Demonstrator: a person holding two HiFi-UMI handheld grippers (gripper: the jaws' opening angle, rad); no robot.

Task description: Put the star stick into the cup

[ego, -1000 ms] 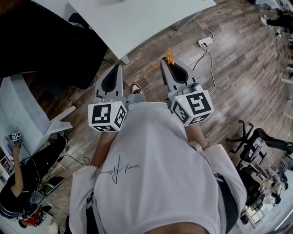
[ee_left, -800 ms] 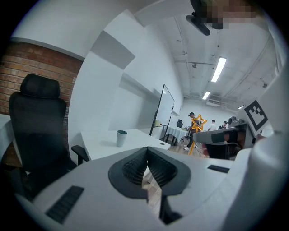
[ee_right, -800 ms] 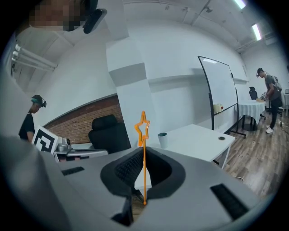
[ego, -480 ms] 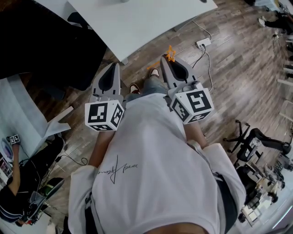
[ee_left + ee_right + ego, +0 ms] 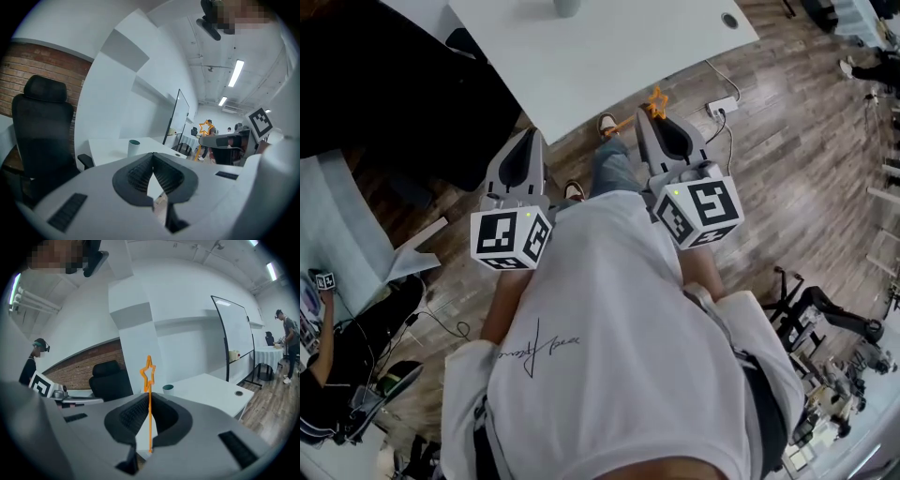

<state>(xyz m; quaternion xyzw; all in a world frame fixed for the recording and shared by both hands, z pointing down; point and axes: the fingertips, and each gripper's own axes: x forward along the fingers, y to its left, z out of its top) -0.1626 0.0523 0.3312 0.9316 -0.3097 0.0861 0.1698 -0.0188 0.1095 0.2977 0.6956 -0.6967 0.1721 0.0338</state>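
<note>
Currently held: the star stick (image 5: pixel 149 380), a thin orange rod topped by an open outline star, pinched low on its shaft by the right gripper (image 5: pixel 149 404), whose ribbed dark fingers are closed on it
Stick axis: upright along the fingers, star end past the tips, plain end behind them
Cup (image 5: pixel 168 389): a small pale cylinder with a darker rim, upright on the smooth white surface (image 5: pixel 206 385), ahead of the right fingers, well apart, a little right of the stick
Left gripper (image 5: pixel 153 161): fingers pressed together at the tips, nothing between them
Position: both grippers hang over the wood-plank floor (image 5: pixel 787 122), short of the surface's edge
Coming move: likely the right side reaches forward and turns the stick so one end drops into the cup's open mouth
</note>
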